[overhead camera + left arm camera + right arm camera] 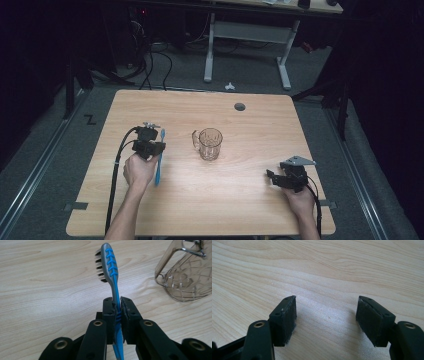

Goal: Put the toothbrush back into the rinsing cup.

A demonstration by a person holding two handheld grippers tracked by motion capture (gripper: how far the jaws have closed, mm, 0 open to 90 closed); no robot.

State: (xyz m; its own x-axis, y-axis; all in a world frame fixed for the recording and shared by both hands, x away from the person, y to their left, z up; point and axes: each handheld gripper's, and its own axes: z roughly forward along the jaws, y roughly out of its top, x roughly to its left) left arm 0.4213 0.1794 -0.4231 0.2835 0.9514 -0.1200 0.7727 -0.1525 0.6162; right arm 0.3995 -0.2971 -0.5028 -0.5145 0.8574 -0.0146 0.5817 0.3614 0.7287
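Observation:
A blue and grey toothbrush (111,267) with dark bristles is clamped between the jaws of my left gripper (119,305), head pointing away from me. From above, the toothbrush (159,162) hangs slanted in my left gripper (150,145) at the table's left, its handle end near the wood. A clear glass mug (210,143) with a handle stands upright at the table's middle, to the right of that gripper; the mug (185,272) also sits at the upper right of the left gripper view. My right gripper (272,176) rests low at the right front, open, nothing between its pads (284,320).
The light wooden table (200,200) has a round grey cable hole (240,106) near its far edge. Beyond the table stand a white desk frame (247,45) and cables on the dark floor.

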